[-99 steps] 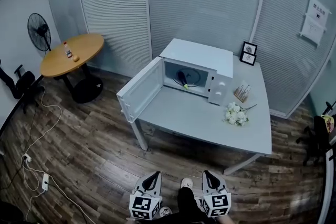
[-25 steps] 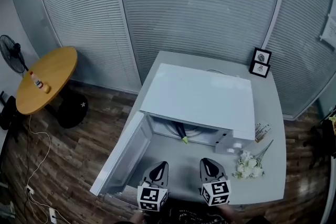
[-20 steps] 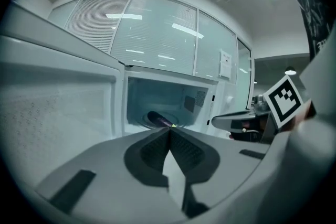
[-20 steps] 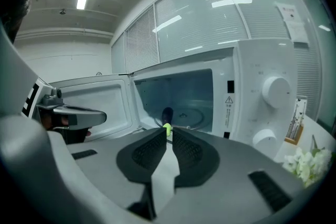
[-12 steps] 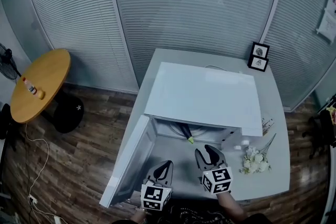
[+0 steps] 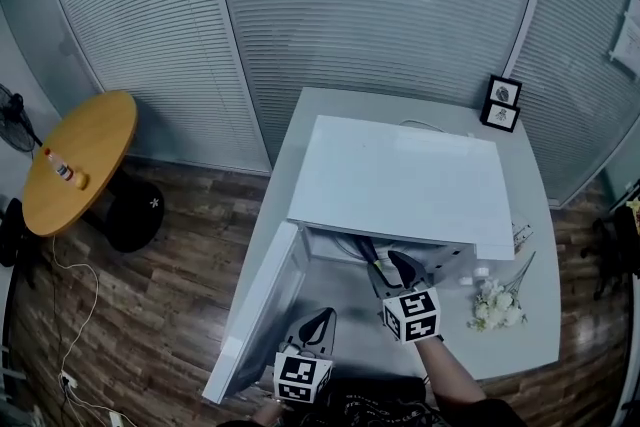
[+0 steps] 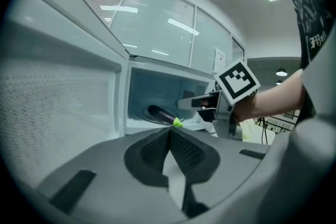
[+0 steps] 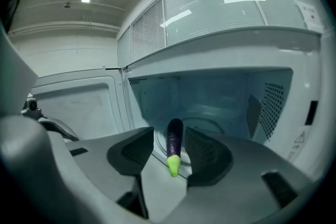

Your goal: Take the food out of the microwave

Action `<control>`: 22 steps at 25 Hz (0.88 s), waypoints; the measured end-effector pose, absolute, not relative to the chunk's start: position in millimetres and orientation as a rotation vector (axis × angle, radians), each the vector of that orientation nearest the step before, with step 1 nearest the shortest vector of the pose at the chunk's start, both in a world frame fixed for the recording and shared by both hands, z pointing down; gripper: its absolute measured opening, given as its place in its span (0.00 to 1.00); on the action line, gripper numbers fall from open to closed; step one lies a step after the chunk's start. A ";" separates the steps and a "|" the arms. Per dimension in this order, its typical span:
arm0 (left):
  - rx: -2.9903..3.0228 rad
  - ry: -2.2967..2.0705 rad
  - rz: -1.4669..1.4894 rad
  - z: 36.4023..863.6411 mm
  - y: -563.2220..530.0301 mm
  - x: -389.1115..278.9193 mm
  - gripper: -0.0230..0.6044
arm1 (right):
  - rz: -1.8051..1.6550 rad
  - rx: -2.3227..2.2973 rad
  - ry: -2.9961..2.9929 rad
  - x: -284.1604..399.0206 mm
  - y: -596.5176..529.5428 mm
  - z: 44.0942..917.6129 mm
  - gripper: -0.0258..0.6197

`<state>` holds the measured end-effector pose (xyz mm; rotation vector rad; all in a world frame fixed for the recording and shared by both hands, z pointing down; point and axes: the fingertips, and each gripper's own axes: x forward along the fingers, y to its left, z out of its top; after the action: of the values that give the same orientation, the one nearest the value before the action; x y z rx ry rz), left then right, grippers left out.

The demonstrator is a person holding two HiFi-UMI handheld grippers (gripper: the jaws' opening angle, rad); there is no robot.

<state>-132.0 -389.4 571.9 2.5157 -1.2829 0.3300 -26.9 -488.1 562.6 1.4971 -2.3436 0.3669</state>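
Note:
A white microwave [image 6: 400, 180] stands on the grey table [image 6: 520, 335] with its door [image 6: 262, 310] swung open to the left. Inside, a purple eggplant [image 8: 174, 144] with a green stem end lies on the glass turntable [image 8: 210, 126]; it also shows in the left gripper view as the eggplant [image 7: 161, 114]. My right gripper [image 8: 170, 157] is at the oven's mouth with its jaws opening. The eggplant shows between them, and the pads do not press on it. My left gripper [image 6: 318, 323] hangs back over the table by the door, jaws shut and empty.
White flowers [image 6: 495, 305] and a small wooden holder [image 6: 520, 233] lie right of the microwave. Two picture frames [image 6: 503, 103] stand at the table's far corner. A round wooden table [image 6: 80, 160] with a bottle stands far left. The open door bounds the left side.
My right gripper has moved forward to the microwave's opening and its jaws have gone from shut to open. The left gripper has stayed near the table's front.

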 end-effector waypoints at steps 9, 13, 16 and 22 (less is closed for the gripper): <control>2.513 -1.270 0.326 573.2 -389.4 -133.4 0.05 | 0.408 1.443 -2.293 -36.7 -521.9 581.5 0.33; 2.505 -1.267 0.338 577.2 -388.0 -133.5 0.05 | 0.433 1.421 -2.265 -39.5 -532.6 593.3 0.33; 2.503 -1.256 0.347 578.9 -386.4 -134.1 0.05 | 0.447 1.411 -2.245 -43.1 -540.1 599.9 0.33; 2.484 -1.252 0.362 585.7 -380.5 -137.4 0.05 | 0.474 1.397 -2.194 -46.0 -547.0 614.8 0.34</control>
<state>-137.4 -380.5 585.7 2.4835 -1.2522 0.3615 -46.0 -547.0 614.8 1.3971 -2.1937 0.4744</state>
